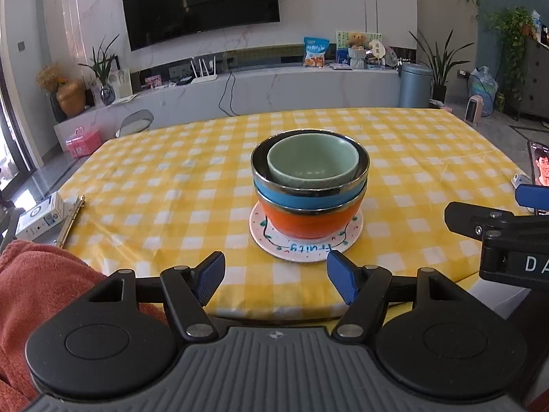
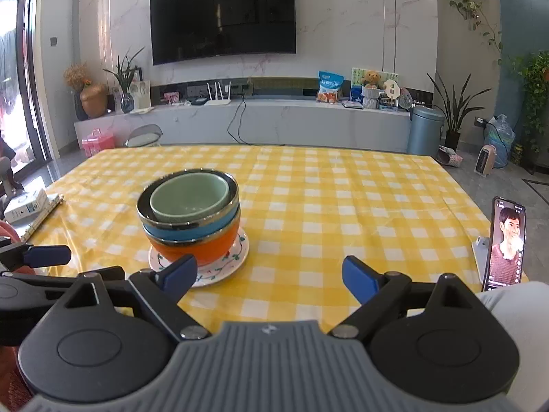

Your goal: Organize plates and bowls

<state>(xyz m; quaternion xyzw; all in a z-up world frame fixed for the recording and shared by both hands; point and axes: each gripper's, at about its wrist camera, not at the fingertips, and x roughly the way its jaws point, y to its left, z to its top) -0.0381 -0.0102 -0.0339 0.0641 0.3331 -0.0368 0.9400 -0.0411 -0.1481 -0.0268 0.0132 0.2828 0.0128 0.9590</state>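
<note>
We see the bowl stack (image 1: 310, 189) upright, mouths up, on a plate (image 1: 305, 240) mid-table at twelve o'clock. Our left gripper (image 1: 276, 274) and right gripper (image 2: 269, 276) gape wide, holding nothing. Only the right view shows the whole phone (image 2: 506, 243) at three o'clock

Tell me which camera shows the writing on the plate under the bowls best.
The left wrist view. There the plate sits centred, and its near rim shows blue lettering in front of the orange bowl. In the right wrist view the plate lies off to the left, its near rim partly behind a blue finger, and no lettering can be seen.
</note>
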